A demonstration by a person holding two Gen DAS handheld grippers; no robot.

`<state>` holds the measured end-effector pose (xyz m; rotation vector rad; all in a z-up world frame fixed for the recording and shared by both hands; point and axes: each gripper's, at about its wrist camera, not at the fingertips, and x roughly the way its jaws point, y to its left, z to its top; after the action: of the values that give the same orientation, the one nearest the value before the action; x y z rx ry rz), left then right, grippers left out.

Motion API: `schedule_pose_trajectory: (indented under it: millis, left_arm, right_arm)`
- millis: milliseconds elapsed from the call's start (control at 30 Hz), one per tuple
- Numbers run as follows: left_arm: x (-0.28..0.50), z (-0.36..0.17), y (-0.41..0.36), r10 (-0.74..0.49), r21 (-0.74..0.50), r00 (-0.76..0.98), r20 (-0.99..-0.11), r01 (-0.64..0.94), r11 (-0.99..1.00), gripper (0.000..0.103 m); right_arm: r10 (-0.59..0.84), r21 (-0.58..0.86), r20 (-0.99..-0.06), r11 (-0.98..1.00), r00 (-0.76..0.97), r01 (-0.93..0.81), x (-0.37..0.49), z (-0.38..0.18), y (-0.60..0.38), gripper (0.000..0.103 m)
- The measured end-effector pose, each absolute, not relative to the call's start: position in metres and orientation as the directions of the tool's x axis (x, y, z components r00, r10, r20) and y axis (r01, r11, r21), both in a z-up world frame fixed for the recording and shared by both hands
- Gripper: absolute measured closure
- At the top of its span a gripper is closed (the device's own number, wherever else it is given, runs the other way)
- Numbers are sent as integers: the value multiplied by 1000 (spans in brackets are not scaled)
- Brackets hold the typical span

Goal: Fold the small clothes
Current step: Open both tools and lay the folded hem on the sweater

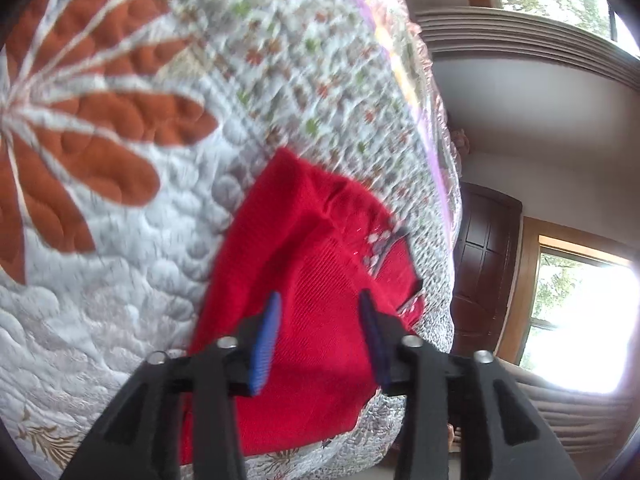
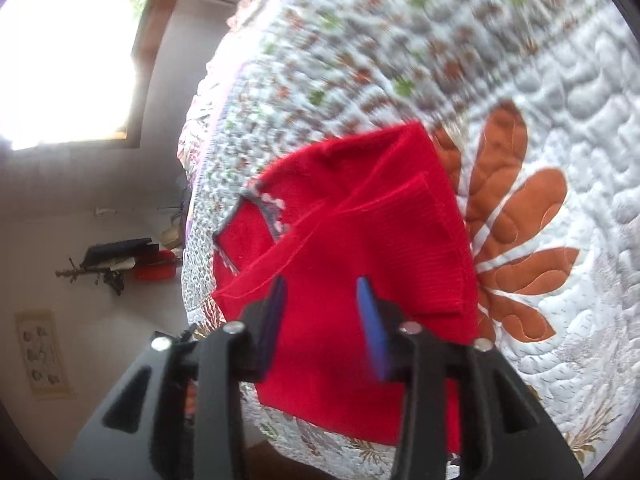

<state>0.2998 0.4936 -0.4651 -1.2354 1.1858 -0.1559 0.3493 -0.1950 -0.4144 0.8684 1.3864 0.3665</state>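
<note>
A small red knit garment lies folded on a quilted bedspread, near the bed's edge. A grey-and-white trim shows at its far side. My left gripper hovers over the garment's near part, open, with nothing between its blue pads. In the right wrist view the same red garment shows layered folds and a seam edge. My right gripper also stands open above it, fingers apart, holding nothing. Both views are motion-blurred.
The bedspread is white with orange petal shapes and a small floral border. Beyond the bed edge are a dark wooden door, bright windows, and dark and red items on the floor.
</note>
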Motion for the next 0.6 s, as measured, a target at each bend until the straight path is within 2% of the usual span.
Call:
schedule_pose_trajectory:
  millis: [100,200,267,400,600]
  left_arm:
    - [304,-445,486,-622,-741,404,-671,-411,532,54]
    - [311,-426,464,-533,-620,333,-778,-271,736,50]
    - [315,-423,452,-487,-558,312,-816,-200,805,50]
    - [327,-431,433,-436,-474,282,-855,-80,877,50]
    - [349,-456,417,-383,-394,243,-891,2,919,50]
  right_arm:
    - [650,674,-738,719,180,170,348,-395,-185,65]
    - [583,598,-794,800,171,52,346,-382,-170,60]
    - [548,557,-820,831,166,3,345,-383,-161,59]
    - [462,453,-870,887,172,-91,346,-390,-146,58]
    - [390,365,-902,918,186,-155,357,-413,-136,56]
